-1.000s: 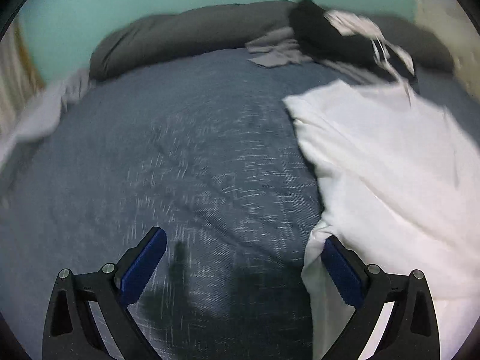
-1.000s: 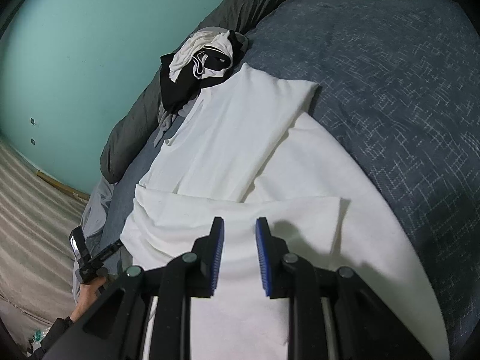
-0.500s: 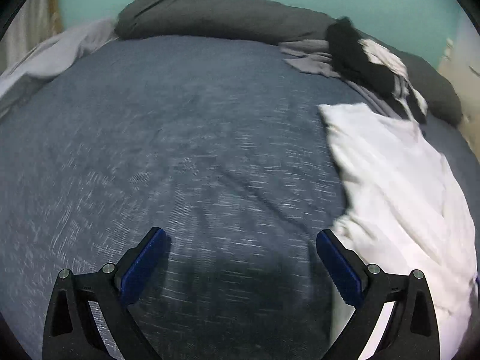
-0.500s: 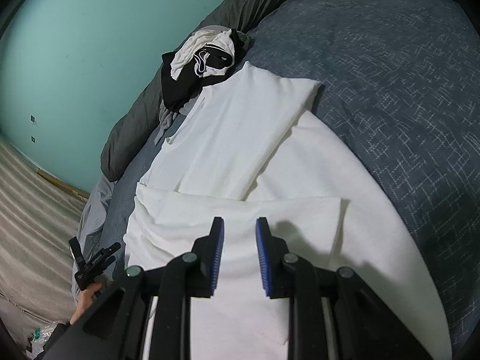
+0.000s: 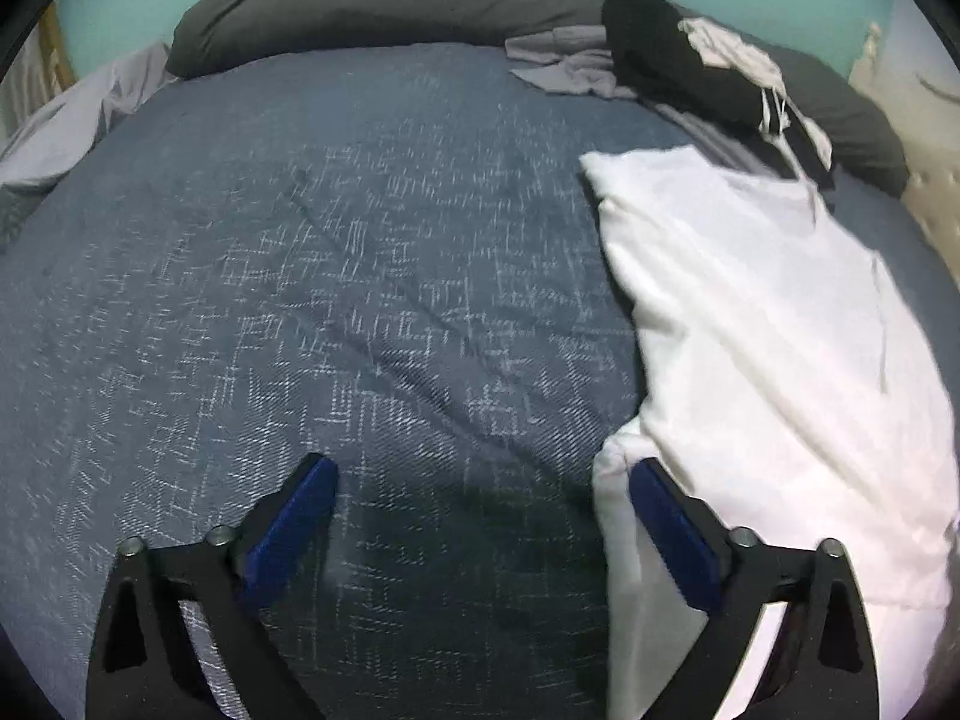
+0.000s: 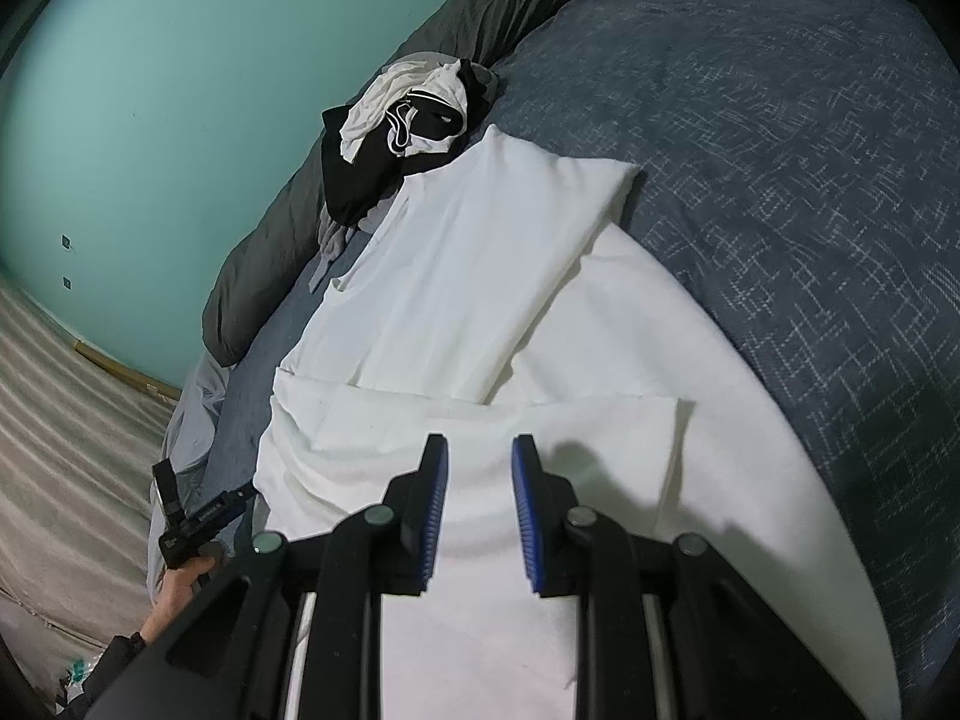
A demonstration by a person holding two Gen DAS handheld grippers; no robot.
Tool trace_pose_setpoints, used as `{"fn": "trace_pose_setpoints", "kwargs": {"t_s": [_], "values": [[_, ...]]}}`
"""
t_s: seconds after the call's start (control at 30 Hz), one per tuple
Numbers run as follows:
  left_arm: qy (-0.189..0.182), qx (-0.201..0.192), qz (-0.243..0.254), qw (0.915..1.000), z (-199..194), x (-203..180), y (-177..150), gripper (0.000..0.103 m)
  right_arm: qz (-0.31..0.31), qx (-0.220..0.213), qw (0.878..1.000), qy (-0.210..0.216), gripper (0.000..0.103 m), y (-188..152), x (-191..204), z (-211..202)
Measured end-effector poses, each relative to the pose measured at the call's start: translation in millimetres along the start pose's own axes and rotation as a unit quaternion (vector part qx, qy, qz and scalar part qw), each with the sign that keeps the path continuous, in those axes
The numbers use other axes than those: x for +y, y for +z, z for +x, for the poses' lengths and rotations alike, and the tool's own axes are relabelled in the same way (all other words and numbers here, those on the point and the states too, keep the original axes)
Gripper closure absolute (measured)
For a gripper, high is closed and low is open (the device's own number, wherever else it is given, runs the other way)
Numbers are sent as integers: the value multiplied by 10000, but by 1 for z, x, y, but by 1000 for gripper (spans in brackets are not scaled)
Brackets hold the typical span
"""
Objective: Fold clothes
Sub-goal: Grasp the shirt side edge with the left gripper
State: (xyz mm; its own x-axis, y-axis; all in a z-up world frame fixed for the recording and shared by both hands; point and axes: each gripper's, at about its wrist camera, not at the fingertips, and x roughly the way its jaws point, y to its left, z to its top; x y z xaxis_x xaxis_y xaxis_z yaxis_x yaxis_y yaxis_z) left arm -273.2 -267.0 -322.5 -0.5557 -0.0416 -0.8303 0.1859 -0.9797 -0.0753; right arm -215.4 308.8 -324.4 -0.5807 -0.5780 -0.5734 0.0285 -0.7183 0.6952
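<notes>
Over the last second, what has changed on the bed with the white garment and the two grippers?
The left gripper, open throughout, swung away from the white garment, then back, so its right finger again lies at the garment's near edge. Nothing was gripped or released. The right gripper stayed above the garment's folded flap, its jaws narrowly apart. The garment's folds and the black-and-white clothes pile look unchanged.

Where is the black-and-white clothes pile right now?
The black-and-white clothes pile lies at the far end of the white garment, against the dark grey pillow; upper right in the left wrist view.
</notes>
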Motion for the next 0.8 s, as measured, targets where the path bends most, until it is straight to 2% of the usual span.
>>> {"fn": "trace_pose_setpoints", "kwargs": {"t_s": [0.1, 0.23, 0.3, 0.33, 0.37, 0.43, 0.5, 0.6, 0.67, 0.73, 0.8], "values": [[-5, 6, -62, 10000, -2, 3, -3, 17, 15, -16, 10000, 7, 82, 1, 0, -1], [-374, -134, -186, 9990, -13, 2, -1, 19, 39, -27, 10000, 9, 82, 1, -1, -2], [-526, -70, -214, 9984, -10, -1, 1, 19, 44, -22, 10000, 10, 82, 1, 0, -1], [-603, -39, -229, 9979, -9, -2, 2, 25, 46, -20, 10000, 10, 82, 1, 0, -1], [-679, -7, -243, 9974, -8, -3, 3, 37, 49, -17, 10000, 10, 82, 1, 0, -1], [-832, 56, -271, 9961, -6, -5, 6, 50, 53, -12, 10000, 10, 82, 1, 0, -1], [-978, 114, -312, 9947, -3, -7, 7, 54, 58, -7, 10000, 11, 82, 1, 0, -1], [-1116, 124, -514, 9923, 3, -2, 9, 65, 68, -8, 10000, 13, 82, 1, 0, -1], [-1239, 118, -568, 9906, 2, 0, 8, 81, 75, -8, 10000, 15, 82, 1, 0, -1], [-1361, 111, -623, 9887, 1, 1, 7, 92, 82, -8, 10000, 17, 82, 1, -1, -1], [-1471, 104, -666, 9868, 0, 1, 7, 95, 89, -8, 10000, 19, 82, 1, -1, -2]]}}
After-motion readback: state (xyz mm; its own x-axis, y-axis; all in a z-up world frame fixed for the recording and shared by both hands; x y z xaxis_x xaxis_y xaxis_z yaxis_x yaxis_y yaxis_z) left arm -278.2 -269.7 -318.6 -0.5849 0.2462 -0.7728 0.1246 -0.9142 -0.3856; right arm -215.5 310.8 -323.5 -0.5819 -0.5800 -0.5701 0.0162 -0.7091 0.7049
